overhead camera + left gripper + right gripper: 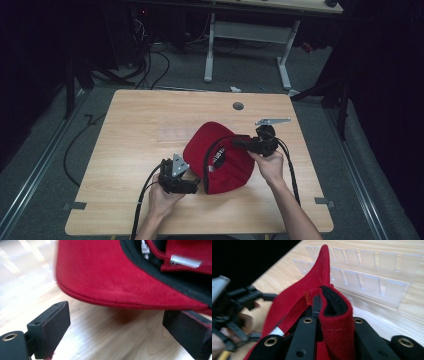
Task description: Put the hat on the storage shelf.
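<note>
While the left gripper [196, 181] waits at the near-left edge of the single red cotton cap [220, 157] with its fingers [51, 328] spread wide and holding nothing, the one light wooden counter [145, 125] carries the cap upside down near its middle. At the cap's right, the right gripper [239, 143] has its fingers pinched on the cap's back band. One grasp looks made; the second is left.

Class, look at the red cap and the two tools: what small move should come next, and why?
Probably ease the left tool forward so its open jaws straddle the brim of the red cap, then close. The right tool already clamps a fold of the cap's fabric, while the brim hangs just beyond the left jaws, untouched, above the table.
</note>
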The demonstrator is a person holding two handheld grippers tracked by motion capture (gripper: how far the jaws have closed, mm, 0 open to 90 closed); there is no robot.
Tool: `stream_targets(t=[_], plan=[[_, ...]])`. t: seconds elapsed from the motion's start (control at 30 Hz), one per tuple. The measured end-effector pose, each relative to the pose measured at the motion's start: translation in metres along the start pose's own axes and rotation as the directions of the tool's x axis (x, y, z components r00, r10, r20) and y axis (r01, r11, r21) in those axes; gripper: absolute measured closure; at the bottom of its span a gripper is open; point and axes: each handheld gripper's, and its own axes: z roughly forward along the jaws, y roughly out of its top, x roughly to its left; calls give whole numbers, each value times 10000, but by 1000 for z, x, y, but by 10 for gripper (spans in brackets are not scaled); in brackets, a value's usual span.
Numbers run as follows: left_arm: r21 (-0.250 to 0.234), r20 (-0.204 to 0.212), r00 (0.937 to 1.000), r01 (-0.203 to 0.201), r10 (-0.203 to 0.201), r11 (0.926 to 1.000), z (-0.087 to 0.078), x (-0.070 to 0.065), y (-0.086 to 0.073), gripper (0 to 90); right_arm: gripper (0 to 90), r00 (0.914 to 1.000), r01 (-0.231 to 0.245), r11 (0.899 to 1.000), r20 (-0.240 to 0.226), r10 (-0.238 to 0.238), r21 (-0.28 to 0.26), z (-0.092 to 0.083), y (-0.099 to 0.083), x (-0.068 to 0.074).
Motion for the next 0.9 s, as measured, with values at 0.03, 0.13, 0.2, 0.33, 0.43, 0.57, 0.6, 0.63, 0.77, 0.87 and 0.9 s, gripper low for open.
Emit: stream_targets(t=[0.03,0.13,0.2,0.33,0.43,0.57,0.6,0.63,0.77,0.87,0.9], plan=[[0,0,10000,0,0,10000,0,0,0,64,826,10000,12,10000,14,-12,13,-1,0,0],[-66,143,9999,-17,18,10000,-3,0,3,56,826,10000,32,9999,56,-33,114,-2,0,2],[-43,265,9995,-156,157,9999,-7,-1,4,56,825,9998,140,9988,166,-148,476,1,-1,4],[7,308,9991,-278,278,9996,-11,0,6,51,825,9990,273,9958,324,-302,870,4,-4,6],[38,406,9983,-409,407,9992,-13,-1,6,47,824,9990,274,9940,333,-311,1057,6,-5,7],[74,481,9971,-587,582,9983,-14,-3,5,63,824,9998,175,9909,60,-185,1337,10,-9,8],[118,539,9965,-640,633,9979,-13,-4,5,63,824,9998,175,9909,60,-185,1337,10,-9,8],[152,531,9952,-827,818,9965,-13,-6,5,64,823,9994,299,9888,113,-319,1465,13,-11,11],[175,508,9947,-905,895,9957,-14,-6,6,102,823,9999,134,9881,86,-149,1529,15,-12,11],[278,368,9941,-1034,1024,9942,-16,-5,7,146,822,9999,158,9872,-50,-152,1584,15,-13,14],[278,368,9941,-1034,1024,9942,-16,-5,7,168,822,9999,158,9872,-50,-152,1584,15,-13,14]])
